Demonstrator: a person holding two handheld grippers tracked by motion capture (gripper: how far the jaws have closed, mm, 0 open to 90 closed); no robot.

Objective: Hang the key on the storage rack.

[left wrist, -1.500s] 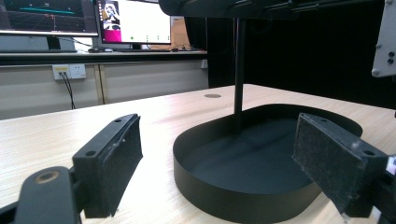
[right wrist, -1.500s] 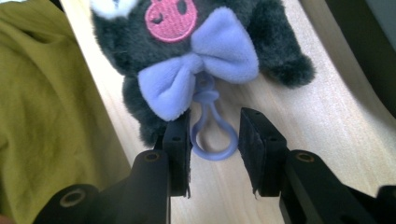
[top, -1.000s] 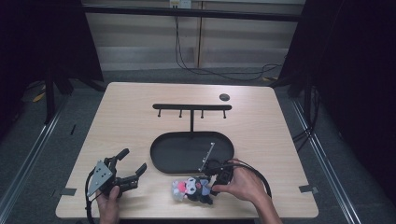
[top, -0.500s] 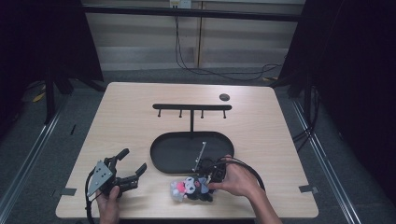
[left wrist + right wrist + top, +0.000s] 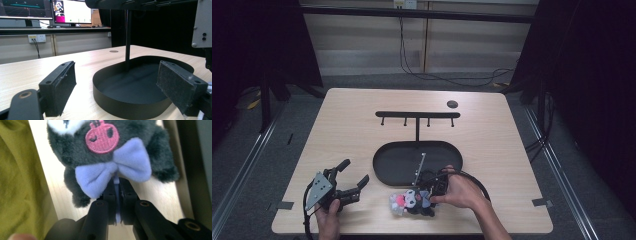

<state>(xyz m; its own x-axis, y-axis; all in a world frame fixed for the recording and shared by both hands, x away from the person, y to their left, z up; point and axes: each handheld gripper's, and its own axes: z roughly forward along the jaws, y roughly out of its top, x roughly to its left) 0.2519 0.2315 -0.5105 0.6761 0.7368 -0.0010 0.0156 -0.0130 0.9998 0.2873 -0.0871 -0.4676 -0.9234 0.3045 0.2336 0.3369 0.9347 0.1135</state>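
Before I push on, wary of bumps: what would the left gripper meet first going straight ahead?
Probably the near wall of the black oval metal tray, which lies between the open jaws of the left gripper; depth is uncertain.

Right gripper view: the plush toy (image 5: pixel 110 157) is cut off by the upper edge at 12 o'clock, its face largely out of frame; the thin lilac strip (image 5: pixel 117 202) pinched between the closed jaws of the right gripper (image 5: pixel 117 195) runs out of sight lower down. A yellow-green surface (image 5: pixel 22 182) at 9 o'clock is blurred and unidentifiable.

High view: the right gripper is mostly hidden under the right hand (image 5: pixel 460 190); the toy's details are too small to tell.

Left gripper view: the stand's crossbar (image 5: pixel 140 3) is cropped at 12 o'clock, the black tray (image 5: pixel 130 105) partly hidden behind the right-hand pad at 4 o'clock.
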